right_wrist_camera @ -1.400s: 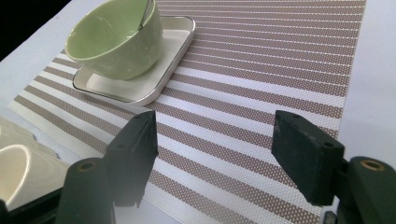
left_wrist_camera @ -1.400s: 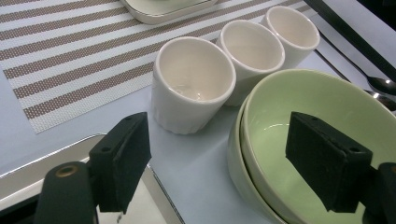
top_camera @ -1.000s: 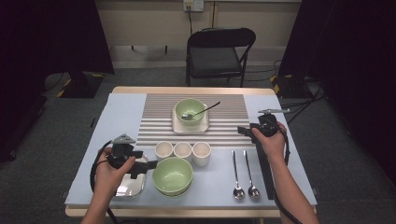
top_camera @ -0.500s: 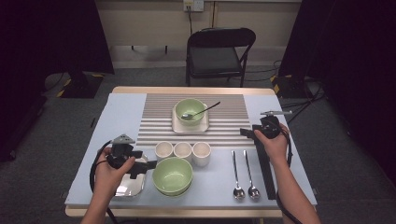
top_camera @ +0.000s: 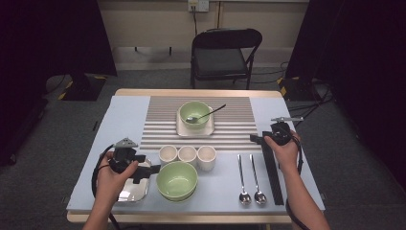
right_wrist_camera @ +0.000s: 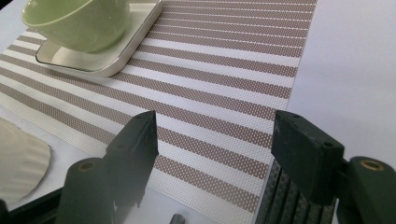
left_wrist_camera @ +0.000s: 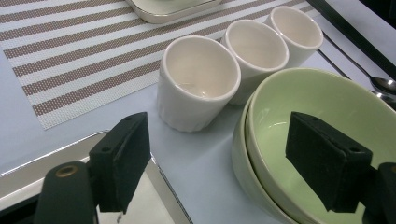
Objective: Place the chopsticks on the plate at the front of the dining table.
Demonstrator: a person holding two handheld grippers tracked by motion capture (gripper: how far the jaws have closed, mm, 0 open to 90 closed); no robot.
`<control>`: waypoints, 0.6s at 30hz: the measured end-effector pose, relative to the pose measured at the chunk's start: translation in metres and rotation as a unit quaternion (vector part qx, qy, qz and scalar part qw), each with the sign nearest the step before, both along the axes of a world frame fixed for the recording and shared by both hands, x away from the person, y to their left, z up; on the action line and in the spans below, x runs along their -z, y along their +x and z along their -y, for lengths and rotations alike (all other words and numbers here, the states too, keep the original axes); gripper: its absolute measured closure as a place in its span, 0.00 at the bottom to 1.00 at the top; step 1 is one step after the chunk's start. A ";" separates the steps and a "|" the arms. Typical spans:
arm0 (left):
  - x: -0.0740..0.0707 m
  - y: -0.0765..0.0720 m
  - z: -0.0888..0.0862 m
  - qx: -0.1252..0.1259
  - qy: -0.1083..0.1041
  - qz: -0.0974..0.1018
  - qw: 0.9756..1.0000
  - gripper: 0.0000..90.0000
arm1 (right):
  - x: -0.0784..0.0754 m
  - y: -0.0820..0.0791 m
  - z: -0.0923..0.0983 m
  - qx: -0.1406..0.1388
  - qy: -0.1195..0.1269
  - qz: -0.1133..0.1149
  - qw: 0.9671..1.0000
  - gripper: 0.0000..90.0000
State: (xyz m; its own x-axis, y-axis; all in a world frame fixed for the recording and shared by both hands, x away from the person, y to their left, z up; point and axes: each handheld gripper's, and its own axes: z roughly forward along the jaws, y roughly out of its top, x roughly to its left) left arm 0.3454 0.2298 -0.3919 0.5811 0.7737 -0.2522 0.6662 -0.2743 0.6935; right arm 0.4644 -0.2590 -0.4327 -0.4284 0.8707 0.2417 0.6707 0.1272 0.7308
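At the far left my left gripper hangs over the silver tray with its jaws spread wide and nothing between them, one jaw over the tray's rim and the other over the near green bowl, which sits nested in a second bowl, I judge so the pair can be lifted apart. Behind it three white cups stand in a touching row along the striped mat's near edge, handy for serving. On the mat a square plate carries another green bowl with a spoon in it, looking like a finished place setting. Two spoons lie side by side on the tabletop, beside a black strip. My right gripper hovers above that strip's far end, jaws well open and holding nothing, probably ready to come down for cutlery.
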 end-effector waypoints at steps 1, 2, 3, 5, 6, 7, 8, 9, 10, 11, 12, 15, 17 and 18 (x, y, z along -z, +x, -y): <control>0.000 0.000 0.000 0.000 0.000 0.000 1.000 0.24 | 0.000 0.000 0.001 0.001 0.000 -0.001 1.000 0.34; 0.000 0.000 0.000 -0.001 -0.001 0.000 1.000 0.24 | 0.001 -0.001 0.001 0.002 0.000 -0.001 1.000 0.34; 0.000 0.000 -0.001 0.000 0.000 0.000 1.000 0.24 | 0.001 -0.001 0.002 0.003 0.000 -0.001 1.000 0.34; 0.000 0.000 -0.001 -0.002 -0.001 0.000 1.000 0.24 | 0.002 -0.001 0.004 0.003 -0.003 -0.001 1.000 0.34; 0.000 0.000 0.000 -0.002 -0.001 0.000 1.000 0.24 | 0.002 -0.002 0.004 0.004 -0.002 -0.003 1.000 0.34; 0.000 0.000 0.000 -0.001 0.000 0.001 1.000 0.24 | 0.002 -0.002 0.005 0.005 -0.003 -0.004 1.000 0.34; -0.001 0.000 0.000 -0.001 0.000 0.000 1.000 0.24 | 0.002 -0.002 0.006 0.005 -0.004 -0.003 1.000 0.34; -0.001 0.000 0.000 0.000 0.000 0.001 1.000 0.24 | 0.002 -0.002 0.006 0.006 -0.003 -0.002 1.000 0.34; -0.001 0.001 0.000 0.000 -0.001 0.001 1.000 0.24 | 0.002 -0.003 0.007 0.006 -0.005 -0.002 1.000 0.34; -0.001 0.001 0.001 0.001 0.000 0.001 1.000 0.24 | 0.002 -0.003 0.008 0.006 -0.005 -0.001 1.000 0.34; -0.001 0.001 0.001 0.000 -0.001 0.000 1.000 0.24 | 0.002 -0.004 0.009 0.008 -0.004 -0.003 1.000 0.34; 0.000 0.001 0.002 0.002 0.002 0.000 1.000 0.24 | 0.002 -0.005 0.012 0.012 -0.004 0.001 1.000 0.35; 0.001 0.001 0.001 0.003 0.002 -0.001 1.000 0.24 | 0.003 -0.006 0.014 0.016 -0.003 0.000 1.000 0.35; 0.001 0.001 0.001 0.001 0.005 -0.001 1.000 0.24 | 0.003 -0.006 0.016 0.016 -0.002 -0.002 1.000 0.35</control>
State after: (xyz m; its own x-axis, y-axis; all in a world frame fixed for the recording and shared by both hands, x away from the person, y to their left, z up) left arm 0.3465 0.2285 -0.3929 0.5817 0.7754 -0.2457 0.6673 -0.2821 0.6893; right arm 0.4587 -0.2745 -0.4356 -0.4002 0.8848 0.2389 0.6769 0.1097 0.7278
